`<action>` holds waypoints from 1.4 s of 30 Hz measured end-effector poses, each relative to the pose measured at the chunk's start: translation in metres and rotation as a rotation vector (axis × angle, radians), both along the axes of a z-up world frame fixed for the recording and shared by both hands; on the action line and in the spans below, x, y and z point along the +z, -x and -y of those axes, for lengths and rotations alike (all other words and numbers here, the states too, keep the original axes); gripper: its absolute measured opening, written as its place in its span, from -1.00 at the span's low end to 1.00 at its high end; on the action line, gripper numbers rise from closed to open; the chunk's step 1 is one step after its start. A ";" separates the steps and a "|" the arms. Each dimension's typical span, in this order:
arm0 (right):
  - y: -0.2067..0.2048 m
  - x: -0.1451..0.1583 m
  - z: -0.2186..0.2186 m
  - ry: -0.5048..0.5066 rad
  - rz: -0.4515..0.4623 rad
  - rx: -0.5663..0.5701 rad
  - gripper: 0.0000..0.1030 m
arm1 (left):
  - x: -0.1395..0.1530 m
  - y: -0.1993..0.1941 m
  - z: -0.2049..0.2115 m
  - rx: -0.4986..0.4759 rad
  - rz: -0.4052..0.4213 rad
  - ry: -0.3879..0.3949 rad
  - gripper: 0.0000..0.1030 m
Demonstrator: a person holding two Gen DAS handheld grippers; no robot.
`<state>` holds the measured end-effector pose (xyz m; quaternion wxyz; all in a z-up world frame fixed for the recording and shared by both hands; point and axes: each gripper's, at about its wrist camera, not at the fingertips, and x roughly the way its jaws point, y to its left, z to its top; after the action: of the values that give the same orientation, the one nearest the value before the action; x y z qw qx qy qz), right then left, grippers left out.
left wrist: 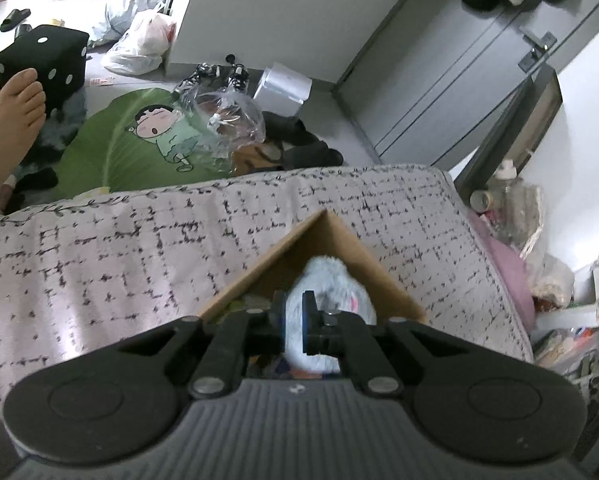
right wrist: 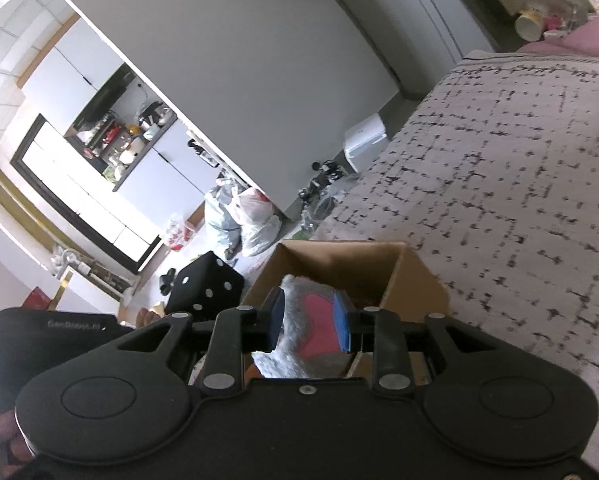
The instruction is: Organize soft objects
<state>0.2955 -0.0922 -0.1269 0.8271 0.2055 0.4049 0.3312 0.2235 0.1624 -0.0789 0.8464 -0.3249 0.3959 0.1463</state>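
Plush toy of pale blue-white fluffy fabric (left wrist: 331, 280), with a pink patch showing on it, sits in the open brown cardboard box (left wrist: 383, 276) that rests on the bed's grey-white coverlet with its black broken-grid print (left wrist: 139, 248). From the right wrist view the same toy (right wrist: 299, 300) fills the near part of the box (right wrist: 339, 258), its pink patch facing the camera.

The left gripper (left wrist: 293, 310) is clenched, its jaws almost together; the frames do not make clear whether a tuft of the pile is pinched between them or they simply hover in front of the toy. The right gripper (right wrist: 309, 322) has its blue pads parted on either side of the toy, and whether they press into the fur cannot be told.

Such a toy should be light, soft and squashy, with no risk of breaking. Long pile can slip out of a shallow pinch, so the surer hold is likely a deep bite across a bulging part of the body rather than on loose fur. The cardboard walls are thin and could shift if nudged.
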 end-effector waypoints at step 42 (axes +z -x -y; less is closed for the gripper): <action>0.146 0.139 0.128 0.224 0.141 -0.139 1.00 | 0.114 0.146 0.115 -0.229 0.092 -0.282 0.69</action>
<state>0.1492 -0.2204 0.0124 0.8922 0.1156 0.3651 0.2395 0.0775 0.0472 0.0353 0.9118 -0.1620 0.3669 0.0882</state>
